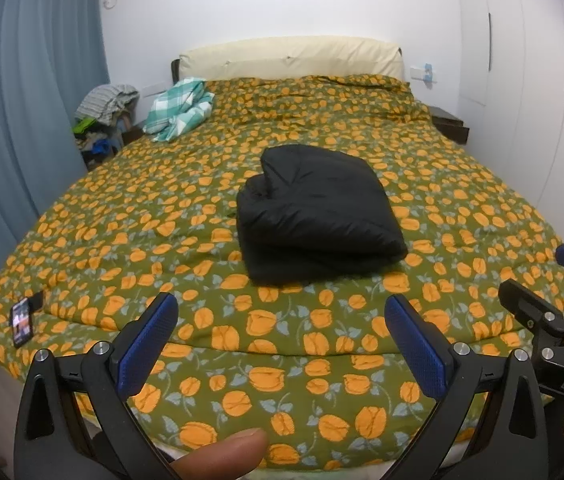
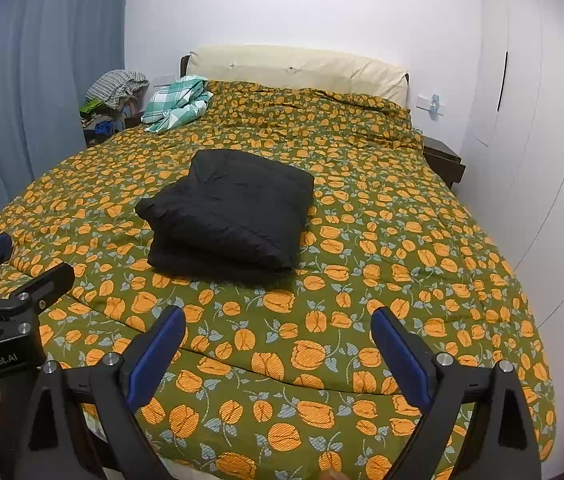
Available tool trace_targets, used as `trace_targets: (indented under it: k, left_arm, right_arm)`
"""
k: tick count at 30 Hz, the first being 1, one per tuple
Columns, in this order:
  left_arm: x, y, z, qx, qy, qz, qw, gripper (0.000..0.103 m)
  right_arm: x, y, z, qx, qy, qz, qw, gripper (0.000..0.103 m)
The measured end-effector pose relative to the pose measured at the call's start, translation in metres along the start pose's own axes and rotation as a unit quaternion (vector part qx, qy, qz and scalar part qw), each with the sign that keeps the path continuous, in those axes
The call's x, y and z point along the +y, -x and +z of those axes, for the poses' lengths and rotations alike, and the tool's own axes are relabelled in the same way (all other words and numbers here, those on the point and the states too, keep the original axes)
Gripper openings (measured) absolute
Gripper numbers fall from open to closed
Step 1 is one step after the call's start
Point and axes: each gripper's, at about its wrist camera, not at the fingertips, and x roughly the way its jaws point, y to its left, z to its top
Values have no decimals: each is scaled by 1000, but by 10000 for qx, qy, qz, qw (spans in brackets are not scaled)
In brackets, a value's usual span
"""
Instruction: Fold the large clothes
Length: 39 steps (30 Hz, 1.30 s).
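Note:
A black puffy jacket (image 1: 318, 212) lies folded into a thick rectangular bundle in the middle of the bed; it also shows in the right wrist view (image 2: 229, 212). My left gripper (image 1: 279, 308) is open and empty, held above the foot of the bed, well short of the jacket. My right gripper (image 2: 277, 320) is open and empty too, at the foot of the bed, to the right of the left one. Each gripper shows at the edge of the other's view, the right one (image 1: 538, 312) and the left one (image 2: 13, 280).
The bed is covered by a green quilt with orange flowers (image 1: 161, 208). A teal checked cloth (image 1: 179, 110) lies near the cream headboard (image 1: 290, 58). A clothes pile (image 1: 105, 116) stands beside blue curtains (image 1: 21, 100). A phone (image 1: 21, 322) lies at the quilt's left corner. White wardrobes (image 2: 530, 120) line the right.

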Motion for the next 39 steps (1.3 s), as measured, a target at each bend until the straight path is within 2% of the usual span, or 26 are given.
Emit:
trace_targets:
  k: [32, 39]
  left_arm:
    - [2, 0, 1, 21, -19, 40, 10000, 103]
    - [2, -5, -2, 124, 14, 78, 9999, 103]
  right_arm:
    - [-1, -1, 2, -13, 136, -123, 9998, 95]
    - [-1, -4, 3, 52, 142, -123, 9998, 95]
